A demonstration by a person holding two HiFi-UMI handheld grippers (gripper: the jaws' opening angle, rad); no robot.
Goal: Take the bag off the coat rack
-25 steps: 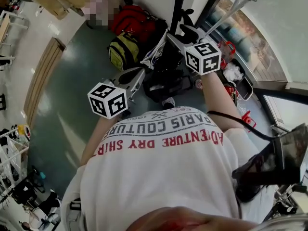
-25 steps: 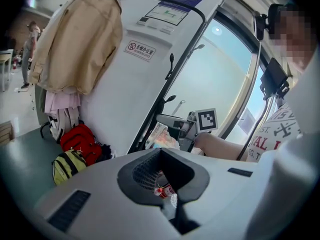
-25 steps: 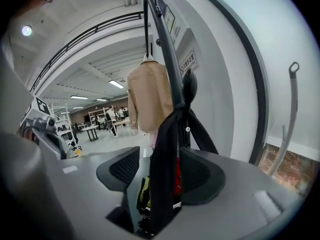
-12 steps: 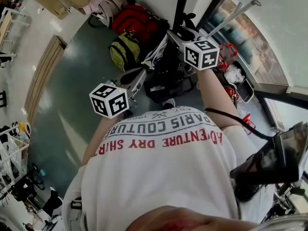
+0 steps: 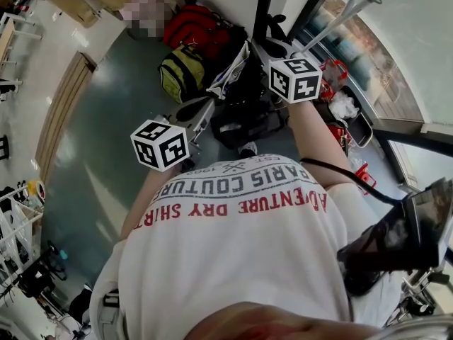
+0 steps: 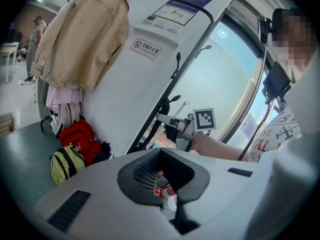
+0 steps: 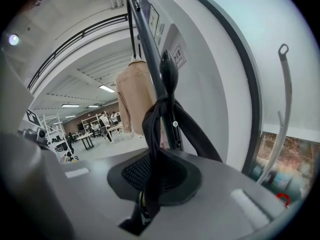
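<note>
A black bag strap [image 7: 156,129] hangs looped over a knobbed hook [image 7: 168,70] of the dark coat rack pole [image 7: 146,49]. The strap runs down between the jaws of my right gripper [image 7: 152,179], which are closing and pinch it. In the head view the right gripper [image 5: 263,50] reaches up against the rack pole [image 5: 263,6], with the dark bag [image 5: 248,94] hanging below it. My left gripper [image 5: 195,113] is held lower and to the left, away from the rack. Its jaws [image 6: 162,179] are together with nothing held between them.
A red backpack [image 5: 195,30] and a yellow-green backpack [image 5: 180,73] lie on the floor by the rack's foot. A beige coat [image 6: 82,34] hangs on the white wall to the left. A curved glass wall and a thin metal rod [image 7: 285,94] are to the right.
The right gripper has edged up and closer to the rack pole. The bag's light panel has lifted a little. The left gripper has hardly moved.
</note>
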